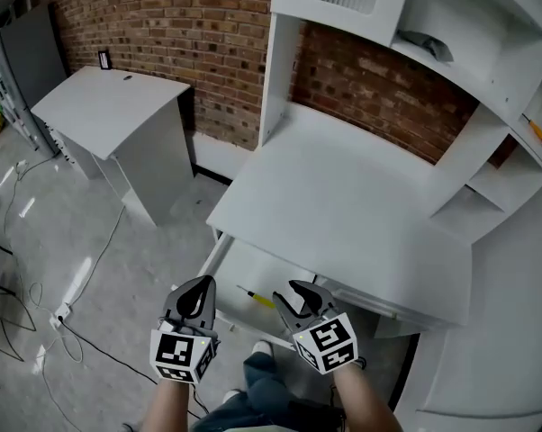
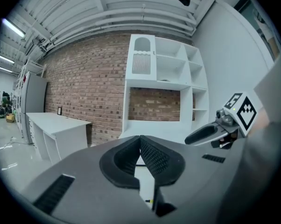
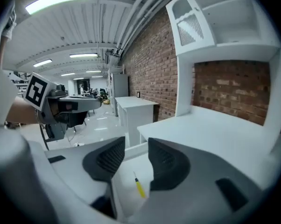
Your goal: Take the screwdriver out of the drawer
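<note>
A yellow-handled screwdriver (image 1: 260,299) lies in the open white drawer (image 1: 249,268) under the desk's front edge. My right gripper (image 1: 293,295) hovers just above and right of it, jaws apart with nothing between them; in the right gripper view the screwdriver (image 3: 139,188) shows on the drawer floor below the gap of that gripper (image 3: 136,154). My left gripper (image 1: 199,288) hangs over the drawer's left end, jaws shut and empty. In the left gripper view its pads meet (image 2: 140,143), and the right gripper (image 2: 210,133) shows off to the right.
The white desk top (image 1: 343,205) carries a shelf unit against the brick wall; an orange-handled tool (image 1: 535,129) lies on a right-hand shelf. A second white table (image 1: 118,106) stands at the left. Cables (image 1: 37,313) trail over the grey floor.
</note>
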